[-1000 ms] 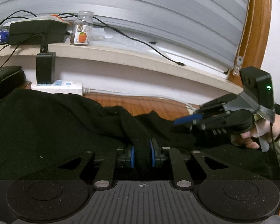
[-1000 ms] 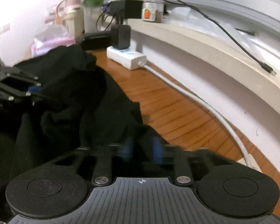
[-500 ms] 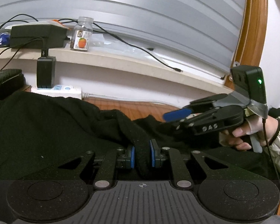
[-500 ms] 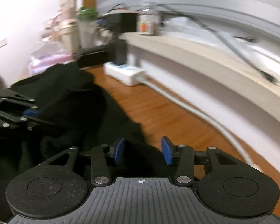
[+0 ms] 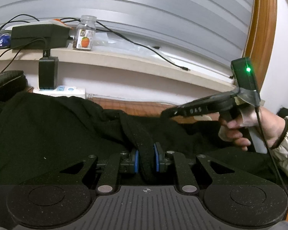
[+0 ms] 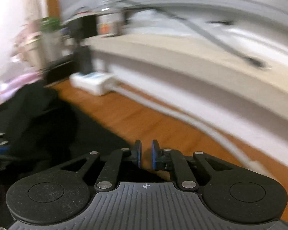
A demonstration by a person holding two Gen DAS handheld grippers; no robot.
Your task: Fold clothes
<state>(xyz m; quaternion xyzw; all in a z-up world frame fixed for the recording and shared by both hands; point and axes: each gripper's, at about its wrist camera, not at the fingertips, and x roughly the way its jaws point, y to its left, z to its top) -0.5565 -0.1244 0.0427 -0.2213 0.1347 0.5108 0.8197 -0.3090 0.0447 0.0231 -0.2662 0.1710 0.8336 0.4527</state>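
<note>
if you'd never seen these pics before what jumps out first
A big black garment sprawls over the wooden floor, and the left tongs pinch a thick fold of it between blue pads. To the right in the left view, a hand holds the right tongs, whose jaws have just been closing with nothing between them. Behind, a small jar with an orange label stands on the pale ledge.

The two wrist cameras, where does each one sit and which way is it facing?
Left wrist: sits on the left tongs, looking over the black garment toward the ledge; the right tongs and hand show.
Right wrist: sits on the right tongs, looking along the wooden floor, blurred; nothing lies between its pads.
Shared: garment, power strip, ledge.
</note>
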